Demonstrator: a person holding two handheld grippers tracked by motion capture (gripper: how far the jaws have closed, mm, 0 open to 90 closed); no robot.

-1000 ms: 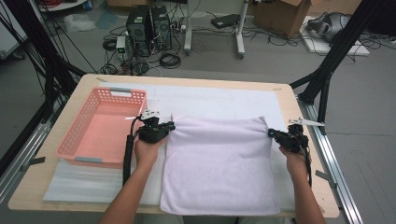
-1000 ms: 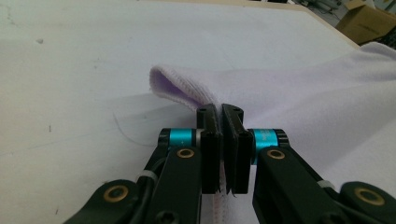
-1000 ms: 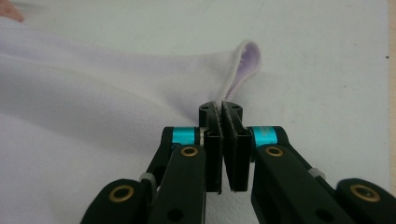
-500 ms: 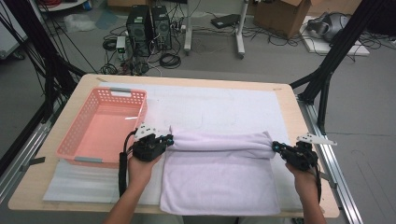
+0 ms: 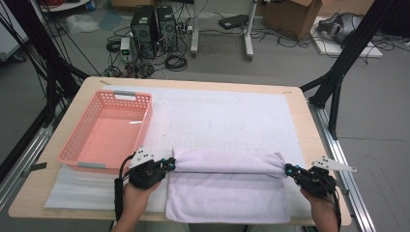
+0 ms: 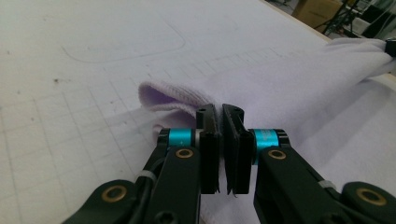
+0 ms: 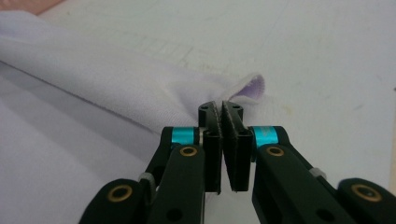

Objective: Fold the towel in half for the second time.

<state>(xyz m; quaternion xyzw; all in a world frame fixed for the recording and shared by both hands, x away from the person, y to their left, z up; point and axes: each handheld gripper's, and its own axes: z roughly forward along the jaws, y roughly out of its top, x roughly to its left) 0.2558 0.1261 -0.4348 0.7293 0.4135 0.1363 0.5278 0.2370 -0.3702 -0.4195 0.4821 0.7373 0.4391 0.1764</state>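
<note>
Towel (image 5: 227, 193), pale lilac, lies on the near part of the tabletop (image 5: 295, 104), toward 6 o'clock, on a white mat (image 5: 227, 121). Its far edge is folded over toward the person and makes a thick roll across the middle of the cloth; the flat part under it reaches almost to the near rim.

At 7 o'clock the left hand-held gripper (image 5: 168, 164) is clenched on the left end of this roll. In the left gripper view the jaws of the left hand-held gripper (image 6: 220, 112) are pressed together with the towel (image 6: 289, 84) edge between them, and a small loop of cloth stands up just beyond the tips. At 5 o'clock the right hand-held gripper (image 5: 290, 170) is grasping the right end of the roll in the same way; in the right gripper view the right hand-held gripper (image 7: 220, 108) pinches the towel (image 7: 93, 60) corner, which curls up behind the tips.

Farther, at 10 o'clock, a pink basket (image 5: 77, 140) stands on the tabletop, near the left gripper but not touching the towel. Beyond the far rim, at 12 o'clock, computer towers (image 5: 154, 24) and cables (image 5: 176, 60) are on the floor.
</note>
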